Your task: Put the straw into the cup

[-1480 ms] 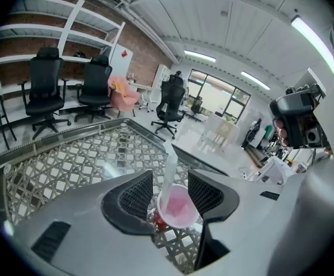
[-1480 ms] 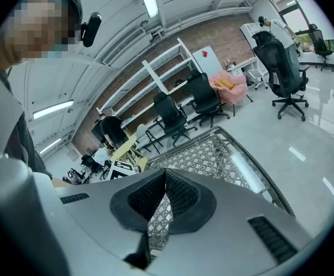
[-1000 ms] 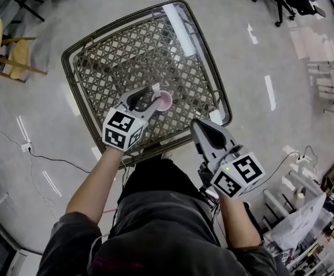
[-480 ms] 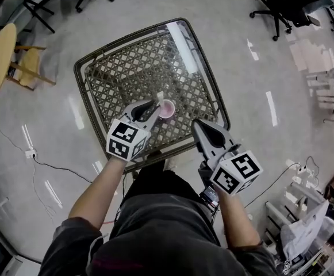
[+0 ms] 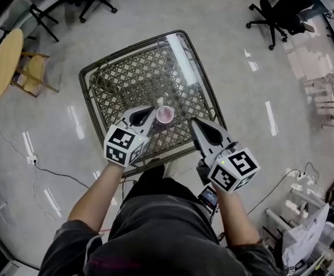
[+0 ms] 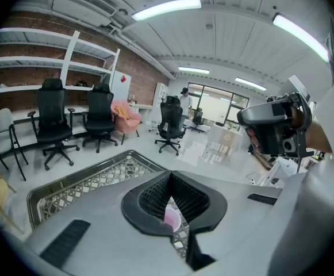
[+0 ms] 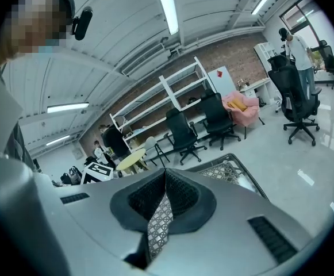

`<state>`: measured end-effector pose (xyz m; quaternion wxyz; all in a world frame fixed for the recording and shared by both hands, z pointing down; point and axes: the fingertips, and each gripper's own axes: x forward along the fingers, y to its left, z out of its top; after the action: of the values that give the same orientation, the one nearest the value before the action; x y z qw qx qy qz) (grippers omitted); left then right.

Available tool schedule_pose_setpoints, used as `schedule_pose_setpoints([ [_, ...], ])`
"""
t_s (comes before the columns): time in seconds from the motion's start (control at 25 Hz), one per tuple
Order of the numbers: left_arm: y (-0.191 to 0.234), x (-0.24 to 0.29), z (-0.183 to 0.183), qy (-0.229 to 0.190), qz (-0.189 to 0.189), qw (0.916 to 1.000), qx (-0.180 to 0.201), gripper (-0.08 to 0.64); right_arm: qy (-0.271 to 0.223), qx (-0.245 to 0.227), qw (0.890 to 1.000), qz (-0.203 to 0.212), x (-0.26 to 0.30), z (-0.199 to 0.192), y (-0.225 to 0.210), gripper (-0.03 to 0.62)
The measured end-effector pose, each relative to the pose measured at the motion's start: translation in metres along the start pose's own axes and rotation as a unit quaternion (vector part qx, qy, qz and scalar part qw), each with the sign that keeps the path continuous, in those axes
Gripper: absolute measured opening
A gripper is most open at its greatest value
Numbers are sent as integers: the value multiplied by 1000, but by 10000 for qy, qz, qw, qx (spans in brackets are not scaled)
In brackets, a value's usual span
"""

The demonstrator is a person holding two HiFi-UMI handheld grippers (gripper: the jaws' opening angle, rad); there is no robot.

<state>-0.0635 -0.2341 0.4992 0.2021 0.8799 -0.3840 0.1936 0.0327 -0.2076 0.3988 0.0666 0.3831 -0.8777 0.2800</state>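
Note:
A small pink cup (image 5: 165, 115) stands on the glass-topped woven table (image 5: 116, 83), near its front edge. A white straw (image 5: 160, 103) sticks up out of the cup at its far-left rim. My left gripper (image 5: 150, 109) hangs just left of the cup, above the table. Its jaws have just closed and are shut with nothing between them. In the left gripper view the cup (image 6: 172, 217) shows below the left gripper (image 6: 171, 176). My right gripper (image 5: 194, 121) is to the right of the cup, apart from it. In the right gripper view the right gripper (image 7: 165, 175) is shut and empty.
The table stands alone on a shiny grey floor. A round yellow table (image 5: 6, 62) with a wooden chair (image 5: 34, 73) is at the far left. Black office chairs (image 5: 276, 10) stand at the back, and a cable (image 5: 57, 163) runs over the floor at the left.
The left gripper's jaws went from open at the straw to shut and empty, and it drew back from the cup. Both grippers rose above the table. The straw stays in the cup.

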Motion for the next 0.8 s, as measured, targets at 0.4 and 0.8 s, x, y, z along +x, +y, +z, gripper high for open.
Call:
schedule_pose_setpoints([
  [0.4,-12,-20,25,-248,52,9996,118,9,-175,-127,9998,28,-7,15,11,14],
  [0.8,-14,-32,37,-410,113,9989,187,9,-329,-179,9993,48,-9,20,18,14],
])
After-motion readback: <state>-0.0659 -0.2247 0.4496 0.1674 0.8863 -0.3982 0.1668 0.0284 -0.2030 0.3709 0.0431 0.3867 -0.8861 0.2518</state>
